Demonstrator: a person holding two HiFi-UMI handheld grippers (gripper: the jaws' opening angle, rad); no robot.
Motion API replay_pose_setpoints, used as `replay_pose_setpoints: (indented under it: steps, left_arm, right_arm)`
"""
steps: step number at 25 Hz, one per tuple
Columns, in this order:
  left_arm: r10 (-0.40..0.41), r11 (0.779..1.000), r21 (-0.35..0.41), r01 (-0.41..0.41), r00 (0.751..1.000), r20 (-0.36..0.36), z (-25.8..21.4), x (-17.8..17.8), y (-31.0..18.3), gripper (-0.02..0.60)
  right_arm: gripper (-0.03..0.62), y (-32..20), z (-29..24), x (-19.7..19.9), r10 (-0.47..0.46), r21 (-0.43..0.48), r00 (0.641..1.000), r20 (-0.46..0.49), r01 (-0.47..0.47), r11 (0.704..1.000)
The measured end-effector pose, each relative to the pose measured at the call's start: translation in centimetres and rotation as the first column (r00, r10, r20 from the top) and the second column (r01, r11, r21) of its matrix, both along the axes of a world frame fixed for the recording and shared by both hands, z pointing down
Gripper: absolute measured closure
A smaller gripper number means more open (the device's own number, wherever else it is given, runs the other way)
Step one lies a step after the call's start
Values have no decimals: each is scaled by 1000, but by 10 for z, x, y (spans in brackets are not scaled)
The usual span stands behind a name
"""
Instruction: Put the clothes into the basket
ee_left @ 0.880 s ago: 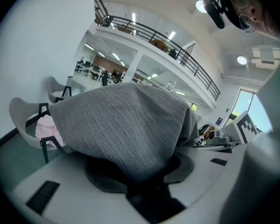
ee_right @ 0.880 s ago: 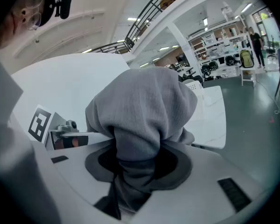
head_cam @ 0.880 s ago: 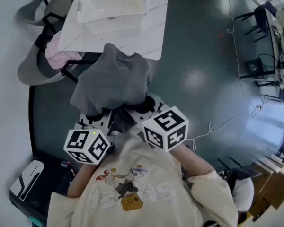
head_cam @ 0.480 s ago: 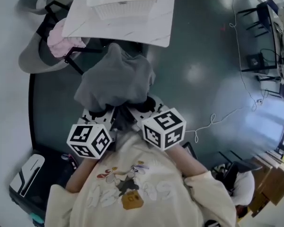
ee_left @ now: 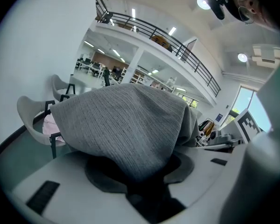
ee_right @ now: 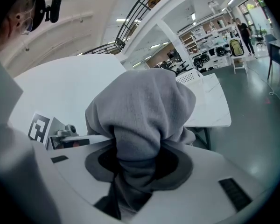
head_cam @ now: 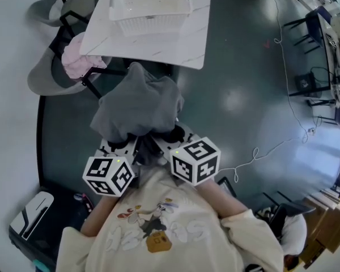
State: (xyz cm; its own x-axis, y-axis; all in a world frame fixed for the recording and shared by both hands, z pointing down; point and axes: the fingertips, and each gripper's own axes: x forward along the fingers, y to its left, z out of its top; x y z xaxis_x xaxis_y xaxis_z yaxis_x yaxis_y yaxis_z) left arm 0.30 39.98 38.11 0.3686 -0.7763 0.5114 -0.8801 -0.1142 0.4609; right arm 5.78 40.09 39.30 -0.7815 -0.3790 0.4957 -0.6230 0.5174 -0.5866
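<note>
Above the dark floor [head_cam: 243,95], just short of the white tabletop [head_cam: 184,41], a grey garment [head_cam: 137,107] is being held up by both grippers, outside the basket [head_cam: 150,17]. In its own view the left gripper [ee_left: 142,183] is being shown clamped on a fold of the ribbed cloth, which is draping over the jaws and blocking most of the scene ahead. The right gripper [ee_right: 133,171] is likewise being shown clamped on a thick bunch of the same garment, squeezed down into the dark gap between its jaws. From the head view both sets of jaw tips are being hidden under the hanging cloth, with only the marker cubes showing clearly. What kind of garment it is cannot be made out. The white basket is being carried on the tabletop, its far rim being cut off by the top edge of the head view. A pink garment [head_cam: 78,64] is being left on a grey chair [head_cam: 42,81] beside the tabletop, partly crossed by the chair's dark frame.
</note>
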Motion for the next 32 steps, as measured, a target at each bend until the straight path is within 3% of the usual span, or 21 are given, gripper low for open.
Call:
replay_pose_setpoints:
  steps: [18,27,32]
  left_arm:
    - [-115,993,1,115,993,11,-16,69,-53,411]
    - [-130,991,-12,130,991,3,-14,52,-98,411]
    - [-109,994,-9,109,994,-6,-19,38,-127,411]
  right_arm:
    - [434,-60,-16,69,-74,21,996,42,74,997]
    - [434,-106,-15,52,-96,8,994,43,95,995]
    - [434,-134,-20,39,-62,28,998,26,61,998]
